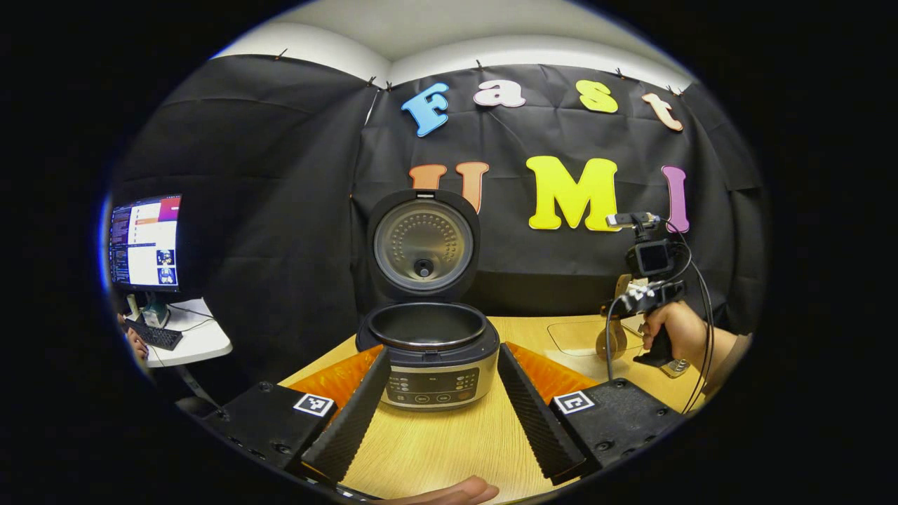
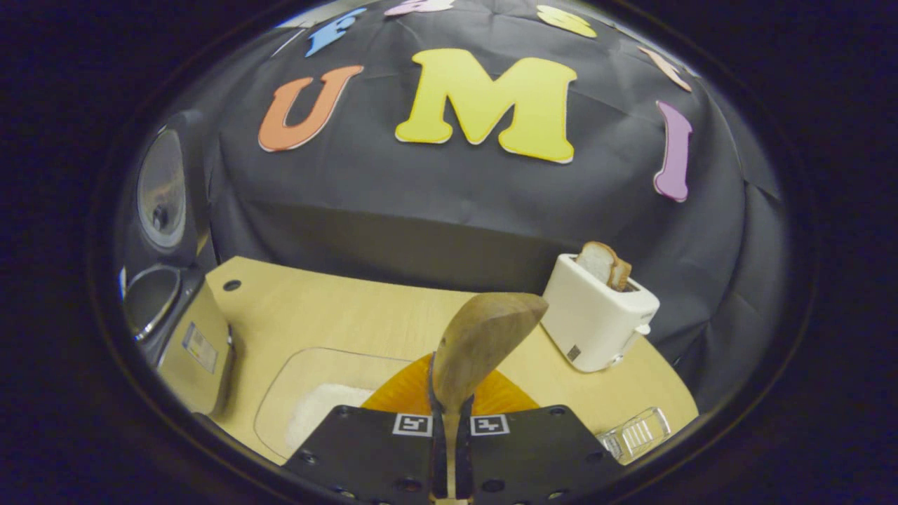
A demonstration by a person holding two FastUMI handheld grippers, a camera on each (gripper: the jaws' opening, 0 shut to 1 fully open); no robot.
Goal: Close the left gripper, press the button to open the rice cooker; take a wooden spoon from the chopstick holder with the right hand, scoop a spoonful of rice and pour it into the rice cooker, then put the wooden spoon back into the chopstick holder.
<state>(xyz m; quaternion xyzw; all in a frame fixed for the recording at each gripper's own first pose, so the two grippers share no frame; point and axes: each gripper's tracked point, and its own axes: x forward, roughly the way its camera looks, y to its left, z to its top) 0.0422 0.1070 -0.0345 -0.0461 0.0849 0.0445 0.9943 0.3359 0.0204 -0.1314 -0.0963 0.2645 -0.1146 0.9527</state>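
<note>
Currently the rice cooker stands open on the bench, left tongs spread before it. Right tongs clench the wooden spoon above the rice tray. Risk: the narrow handle twists when scooping, spilling rice.

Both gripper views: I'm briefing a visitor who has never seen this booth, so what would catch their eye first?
Probably the rice cooker, mid-table with its lid standing wide open and its pot looking empty. Next, the wooden spoon clamped upright in the right gripper, bowl up. Behind it to the right a white toaster holds a slice of bread.
</note>
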